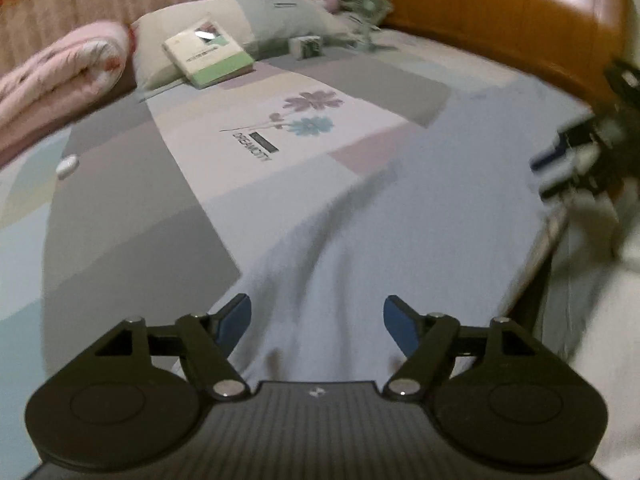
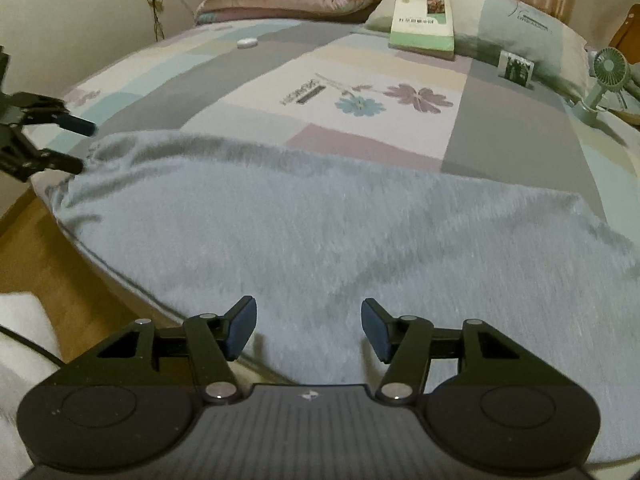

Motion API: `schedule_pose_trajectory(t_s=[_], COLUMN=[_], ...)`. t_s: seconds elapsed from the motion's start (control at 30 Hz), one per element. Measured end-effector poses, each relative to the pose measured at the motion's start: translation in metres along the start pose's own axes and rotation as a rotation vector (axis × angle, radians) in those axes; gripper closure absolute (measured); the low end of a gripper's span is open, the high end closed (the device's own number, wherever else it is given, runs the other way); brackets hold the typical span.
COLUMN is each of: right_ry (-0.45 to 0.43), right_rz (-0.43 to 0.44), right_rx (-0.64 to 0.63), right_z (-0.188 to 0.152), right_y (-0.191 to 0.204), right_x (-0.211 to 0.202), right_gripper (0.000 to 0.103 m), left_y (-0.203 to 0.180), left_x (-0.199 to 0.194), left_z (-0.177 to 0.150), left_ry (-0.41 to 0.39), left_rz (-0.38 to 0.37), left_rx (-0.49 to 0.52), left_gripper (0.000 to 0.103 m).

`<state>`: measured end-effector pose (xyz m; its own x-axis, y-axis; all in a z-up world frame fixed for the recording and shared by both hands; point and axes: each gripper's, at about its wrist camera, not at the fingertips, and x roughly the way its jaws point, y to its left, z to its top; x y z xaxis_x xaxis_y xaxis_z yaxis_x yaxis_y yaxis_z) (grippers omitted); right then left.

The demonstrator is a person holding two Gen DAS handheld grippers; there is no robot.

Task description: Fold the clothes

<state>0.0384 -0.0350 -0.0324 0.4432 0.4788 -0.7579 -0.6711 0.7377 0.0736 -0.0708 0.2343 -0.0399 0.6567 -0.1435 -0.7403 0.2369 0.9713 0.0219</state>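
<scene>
A soft, fuzzy pale-blue garment (image 2: 320, 232) lies spread flat over the near edge of the bed (image 2: 500, 120), whose sheet is a smooth patchwork print. The left hand-held gripper (image 1: 317, 320) and the right hand-held gripper (image 2: 309, 326) hang just above the cloth, both released, blue pads spread, gripping nothing.
</scene>
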Motion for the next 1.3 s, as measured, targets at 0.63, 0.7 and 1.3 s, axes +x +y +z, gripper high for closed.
schedule_pose_trajectory(t_s=[0.63,0.7,1.3], right_ry=[-0.021,-0.02,0.121], right_rz=[0.011,0.061,0.182], right_rx=[-0.235,-0.323,-0.556], right_z=[-0.003,0.001,0.006], right_y=[0.033,0.054,0.099], right_x=[0.01,0.013,0.048], right_gripper=[0.047,0.053,0.083], left_y=[-0.082,-0.082,-0.075], left_x=[-0.002,-0.002,-0.004], left_z=[-0.045,-0.049,-0.06], left_ry=[0.115,0.131,0.178], left_rz=[0.006,0.004,0.044], left_rx=[0.542,0.564,0.556], left_gripper=[0.054,0.059,0.083])
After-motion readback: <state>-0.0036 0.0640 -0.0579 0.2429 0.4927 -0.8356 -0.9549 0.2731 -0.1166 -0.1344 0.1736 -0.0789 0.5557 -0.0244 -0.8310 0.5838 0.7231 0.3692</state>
